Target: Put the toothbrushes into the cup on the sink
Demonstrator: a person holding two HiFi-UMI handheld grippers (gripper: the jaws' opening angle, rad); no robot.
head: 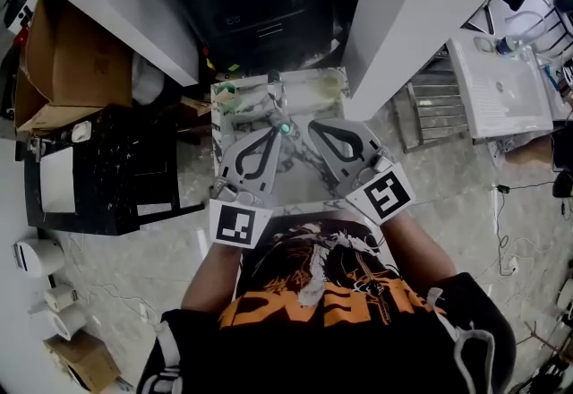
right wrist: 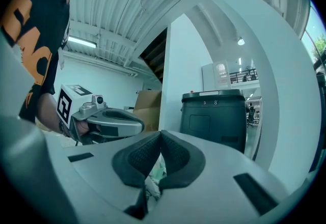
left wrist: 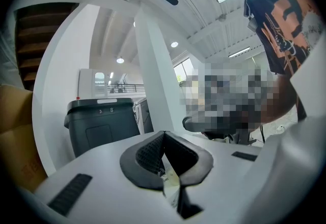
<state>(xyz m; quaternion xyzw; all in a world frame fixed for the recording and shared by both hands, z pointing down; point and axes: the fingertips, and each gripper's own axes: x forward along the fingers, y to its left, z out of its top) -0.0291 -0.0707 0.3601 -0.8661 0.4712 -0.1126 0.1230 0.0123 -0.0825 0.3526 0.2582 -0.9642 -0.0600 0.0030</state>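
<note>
- Reaching in with both tools as they stand risks a shove rather than a grasp. The left tool [head: 271, 134] and the right tool [head: 315, 131] each have their jaws pressed together tip to tip with nothing held. Either would need to open before it meets a handle.
- Picking the wrong target is likely, since the toothbrushes cannot be made out from the head view. Only a small teal thing [head: 285, 126] shows between the two tool tips, over the near part of the sink [head: 329, 83]. Some pale clutter [head: 229, 95] sits at the sink's back left corner; the cup may be there, though I cannot confirm it.
- Crowding is a hazard: the tools hang level, side by side and near each other, so one swinging inward could knock the other.
- Slipping seems probable if a thin handle is pinched off-centre. It could pivot in the pads, drop into the sink, or tip the cup as it goes in.
</note>
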